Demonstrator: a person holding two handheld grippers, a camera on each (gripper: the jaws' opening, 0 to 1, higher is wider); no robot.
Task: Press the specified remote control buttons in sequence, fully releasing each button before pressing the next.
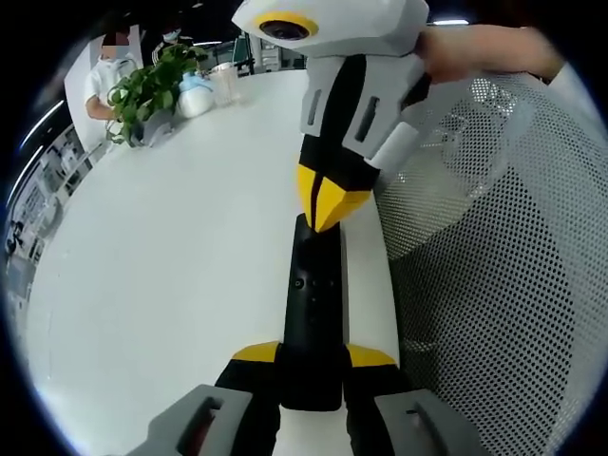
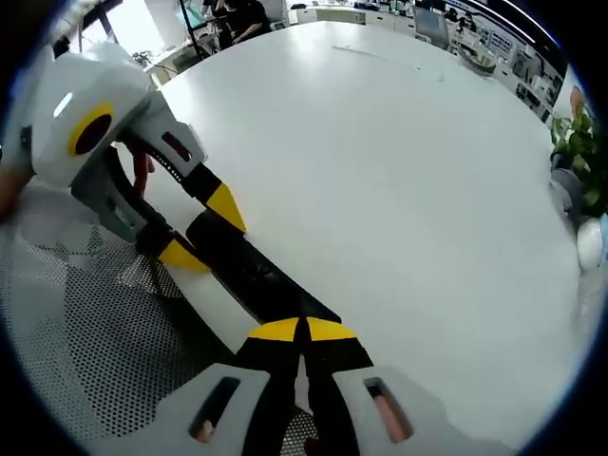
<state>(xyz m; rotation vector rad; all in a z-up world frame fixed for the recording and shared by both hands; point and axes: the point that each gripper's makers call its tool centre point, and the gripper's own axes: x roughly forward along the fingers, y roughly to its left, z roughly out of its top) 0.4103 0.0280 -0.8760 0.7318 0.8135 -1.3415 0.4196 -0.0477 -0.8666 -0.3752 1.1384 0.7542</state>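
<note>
A long black remote control [image 1: 313, 313] lies lengthwise at the edge of the white table [image 1: 171, 247]. My left gripper [image 1: 313, 356] is shut on its near end, one yellow tip on each side. My right gripper [image 1: 328, 217] comes down from above, its yellow tips shut together and touching the remote's far end, beyond the small buttons [image 1: 313, 282]. In the right gripper view the remote [image 2: 249, 269] runs diagonally. There my right gripper [image 2: 302, 329] has its tips closed over one end, while my left gripper [image 2: 202, 231] clamps the other.
A white mesh chair back [image 1: 503, 285] stands right beside the table edge, also [image 2: 85, 332]. A potted plant [image 1: 152, 90], a cup [image 1: 224, 82] and a seated person [image 1: 100, 81] are at the far side. A hand [image 1: 484, 47] holds the right gripper.
</note>
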